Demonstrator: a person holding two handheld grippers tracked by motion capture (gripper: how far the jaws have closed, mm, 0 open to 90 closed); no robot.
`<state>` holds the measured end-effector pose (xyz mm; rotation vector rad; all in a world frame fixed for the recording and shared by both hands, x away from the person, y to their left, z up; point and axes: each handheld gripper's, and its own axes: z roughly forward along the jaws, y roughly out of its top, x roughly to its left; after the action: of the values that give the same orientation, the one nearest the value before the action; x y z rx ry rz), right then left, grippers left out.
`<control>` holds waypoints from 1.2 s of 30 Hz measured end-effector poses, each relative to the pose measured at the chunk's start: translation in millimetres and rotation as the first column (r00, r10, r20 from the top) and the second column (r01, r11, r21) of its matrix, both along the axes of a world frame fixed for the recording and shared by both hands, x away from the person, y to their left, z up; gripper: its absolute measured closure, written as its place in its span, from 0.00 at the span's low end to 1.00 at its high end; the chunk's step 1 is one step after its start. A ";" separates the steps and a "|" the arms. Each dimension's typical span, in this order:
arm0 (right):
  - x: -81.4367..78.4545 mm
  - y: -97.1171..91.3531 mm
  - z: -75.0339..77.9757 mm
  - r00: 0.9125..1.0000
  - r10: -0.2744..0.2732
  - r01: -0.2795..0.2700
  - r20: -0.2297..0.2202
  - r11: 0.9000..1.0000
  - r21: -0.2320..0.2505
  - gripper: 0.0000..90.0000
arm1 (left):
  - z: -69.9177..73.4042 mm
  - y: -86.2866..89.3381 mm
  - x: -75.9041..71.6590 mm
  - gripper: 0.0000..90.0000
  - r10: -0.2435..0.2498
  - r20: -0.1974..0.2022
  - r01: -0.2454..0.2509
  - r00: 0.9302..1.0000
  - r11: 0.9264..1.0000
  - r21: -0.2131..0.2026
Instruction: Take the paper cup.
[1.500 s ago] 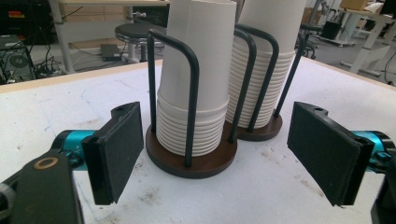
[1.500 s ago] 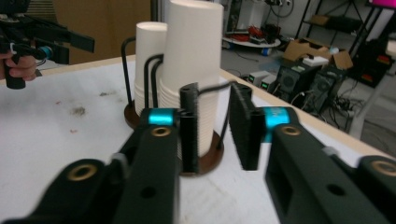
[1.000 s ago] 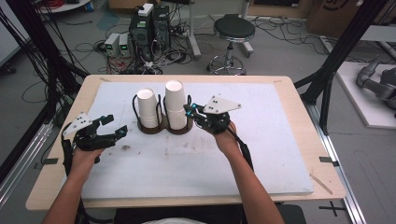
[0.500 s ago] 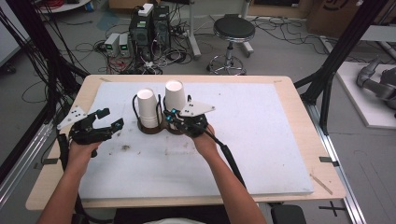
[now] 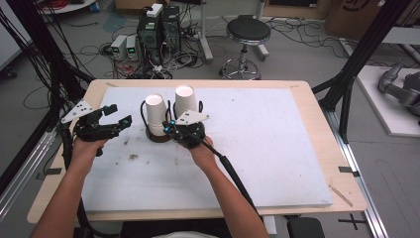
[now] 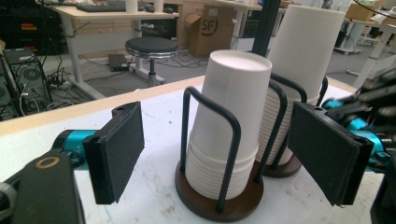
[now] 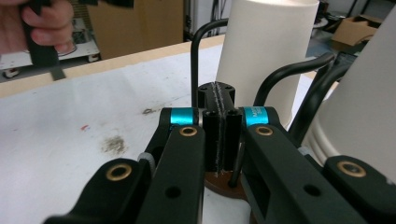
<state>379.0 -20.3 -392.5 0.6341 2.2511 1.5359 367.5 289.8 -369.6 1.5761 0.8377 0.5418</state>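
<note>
From the high view you get the layout: the right gripper [image 5: 171,130] sits mid-table, nosed right up against the two cup stacks, while the left gripper [image 5: 115,115] hangs off to the left of them, jaws spread with nothing between. What that view can't tell you is how the right jaws stand, since the hand and grey plate cover them. The right gripper view sorts it out: pads pressed flat together, nothing pinched, with the tip just in front of the near holder's [image 7: 219,181] brown base and one black wire upright beside it. Behind that stands the left stack [image 7: 266,51], and the right stack [image 7: 364,102] crowds the edge. The left gripper view gives the best look at the things themselves: white paper cups nested upside down in two round wooden holders with black wire loops, the left stack [image 6: 229,116] framed between the open pads but apart from them, the taller right stack [image 6: 303,51] just behind. Farther off are a stool [image 6: 152,46] and a cardboard box [image 6: 212,30].
</note>
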 end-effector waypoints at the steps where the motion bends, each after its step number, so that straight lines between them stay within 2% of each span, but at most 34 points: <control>1: -0.1 2.6 -1.3 1.000 -0.007 0.007 0.000 1.000 -0.001 1.00 | 0.0 0.0 0.0 0.21 0.000 0.000 0.000 1.000 1.000 0.000; 3: 0.3 7.9 -4.5 1.000 -0.014 0.014 0.011 1.000 -0.009 1.00 | 4.1 -3.5 5.7 0.21 -0.013 0.002 0.013 1.000 1.000 0.004; 6: 1.3 15.4 -11.3 1.000 -0.028 0.028 0.001 1.000 -0.009 1.00 | 7.5 -8.0 11.9 0.21 -0.030 0.013 0.030 0.999 0.999 0.022; 8: 2.6 19.3 -16.4 0.999 -0.037 0.037 -0.012 0.999 -0.006 1.00 | 8.9 -11.6 15.6 0.22 -0.033 0.055 0.029 0.998 0.997 0.071; 9: 3.1 21.1 -19.0 0.999 -0.041 0.040 -0.020 0.999 -0.004 1.00 | 9.0 -12.8 17.8 0.22 -0.043 0.060 0.038 0.997 0.997 0.071; 15: 6.1 27.7 -29.1 0.997 -0.067 0.066 -0.039 0.997 -0.028 1.00 | 11.2 -20.9 26.4 0.21 -0.056 0.036 0.054 0.998 0.997 0.048; 17: 8.6 30.1 -34.6 0.995 -0.079 0.078 -0.068 0.997 -0.027 1.00 | 14.0 -26.7 31.5 0.21 -0.068 0.024 0.067 0.997 0.997 0.037; 19: 9.2 32.6 -38.6 0.993 -0.085 0.082 -0.080 0.996 -0.043 1.00 | 14.8 -30.7 33.9 0.21 -0.071 0.036 0.070 0.997 0.997 0.029; 29: 11.6 41.4 -48.5 0.987 -0.116 0.111 -0.109 0.992 -0.055 1.00 | 14.3 -47.3 46.9 0.21 -0.091 0.001 0.091 0.996 0.994 0.053; 30: 11.8 42.1 -49.7 0.985 -0.128 0.122 -0.114 0.991 -0.054 1.00 | 15.2 -51.6 50.4 0.21 -0.093 -0.006 0.093 0.996 0.993 0.068; 36: 14.4 44.3 -49.5 0.982 -0.137 0.133 -0.134 0.990 -0.039 1.00 | 13.6 -61.0 56.6 0.21 -0.099 -0.015 0.100 0.995 0.992 0.083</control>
<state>393.4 24.0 -442.0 0.8883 2.2721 1.4313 424.1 228.8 -356.0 1.6891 0.7487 0.5025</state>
